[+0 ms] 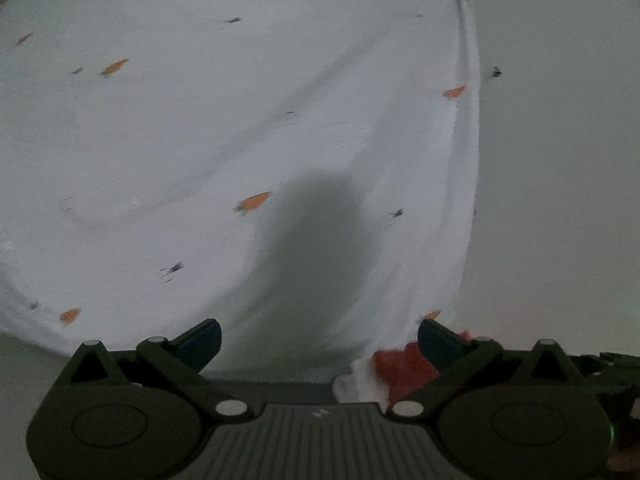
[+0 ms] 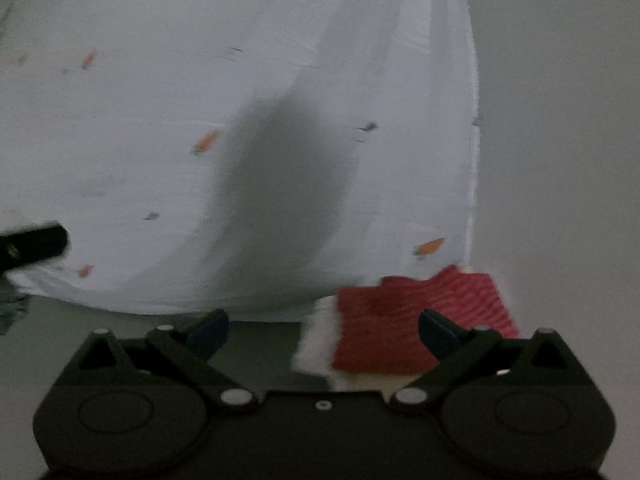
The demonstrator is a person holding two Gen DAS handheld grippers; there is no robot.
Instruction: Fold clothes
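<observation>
The left gripper (image 1: 319,336) has its two fingers spread wide apart. The right gripper (image 2: 324,326) is spread wide too.

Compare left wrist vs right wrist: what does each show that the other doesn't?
Left wrist only: a long raised fold in the white carrot-print garment running up along its right edge, and little of the red ribbed cuff, tucked by the left gripper.

Right wrist only: the red ribbed cuff lying broad, and a blurred dark object at the left edge, too blurred to identify.

Both: open jaws holding nothing, that garment on a pale surface, a dark shadow on it. The right gripper hovers likewise.
</observation>
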